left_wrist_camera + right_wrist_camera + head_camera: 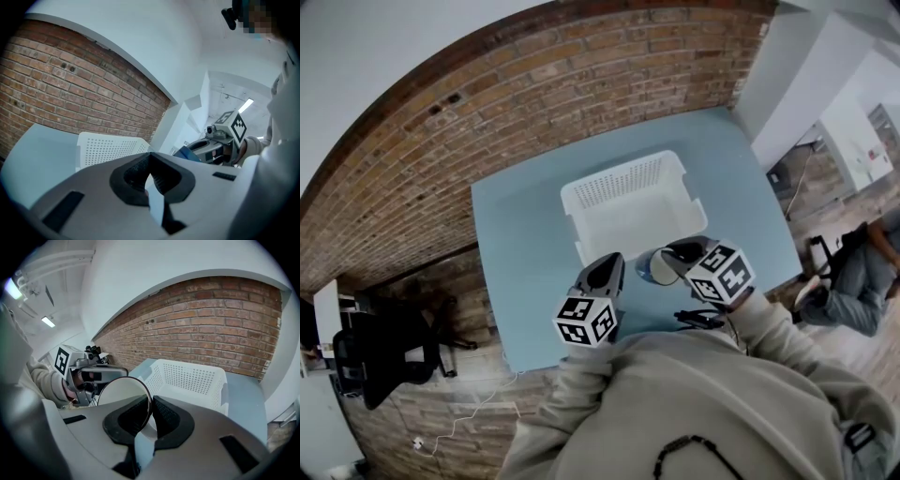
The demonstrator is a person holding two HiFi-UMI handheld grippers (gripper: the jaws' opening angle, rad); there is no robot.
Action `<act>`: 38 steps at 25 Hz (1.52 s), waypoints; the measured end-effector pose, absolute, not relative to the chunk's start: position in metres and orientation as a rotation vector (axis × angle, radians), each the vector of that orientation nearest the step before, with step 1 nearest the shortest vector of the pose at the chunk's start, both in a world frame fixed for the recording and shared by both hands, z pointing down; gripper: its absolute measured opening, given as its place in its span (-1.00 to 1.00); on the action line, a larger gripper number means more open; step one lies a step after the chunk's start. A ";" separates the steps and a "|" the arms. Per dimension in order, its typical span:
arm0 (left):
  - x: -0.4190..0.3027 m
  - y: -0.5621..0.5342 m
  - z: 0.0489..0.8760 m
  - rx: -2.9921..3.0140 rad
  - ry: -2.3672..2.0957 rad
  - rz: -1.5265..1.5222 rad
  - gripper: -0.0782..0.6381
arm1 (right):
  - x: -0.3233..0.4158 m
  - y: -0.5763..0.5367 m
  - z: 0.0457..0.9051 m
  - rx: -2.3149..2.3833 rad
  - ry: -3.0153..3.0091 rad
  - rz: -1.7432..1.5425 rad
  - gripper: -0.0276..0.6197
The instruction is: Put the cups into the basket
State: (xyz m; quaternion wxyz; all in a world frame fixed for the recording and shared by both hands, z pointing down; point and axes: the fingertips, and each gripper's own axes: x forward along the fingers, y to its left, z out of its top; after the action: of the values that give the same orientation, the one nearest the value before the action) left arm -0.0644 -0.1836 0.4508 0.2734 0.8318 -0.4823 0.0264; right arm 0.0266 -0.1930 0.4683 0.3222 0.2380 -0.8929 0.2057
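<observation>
The white basket [623, 173] stands on the blue tabletop [525, 244], and only its own white bottom shows inside. The right gripper [670, 255] has its jaws closed on the wall of a cup [654, 268], which is tipped sideways just before the basket's near wall. Beside it the left gripper [605, 272] hovers with its jaws together and holds nothing.

Cup held outside an empty white basket

The one cup [654, 269] in view, blue outside and pale inside with a thin dark rim, lies tipped on its side, its wall pinched between the right gripper's [151, 401] fingers [171, 420] just beside the basket's near wall. The perforated rectangular basket [623, 183] stands upright mid-tabletop [516, 244], nearer the far edge, with nothing inside.
</observation>
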 end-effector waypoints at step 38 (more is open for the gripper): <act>-0.105 -0.320 0.523 1.931 -1.160 0.032 -0.80 | -0.040 -0.383 0.627 0.511 -2.090 0.632 -0.78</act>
State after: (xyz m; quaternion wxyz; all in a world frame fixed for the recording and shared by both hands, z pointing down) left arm -0.1047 -0.3201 0.5227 0.4296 0.7739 -0.4650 0.0129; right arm -0.0404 -0.3834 0.6275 0.4346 0.2053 -0.8394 0.2539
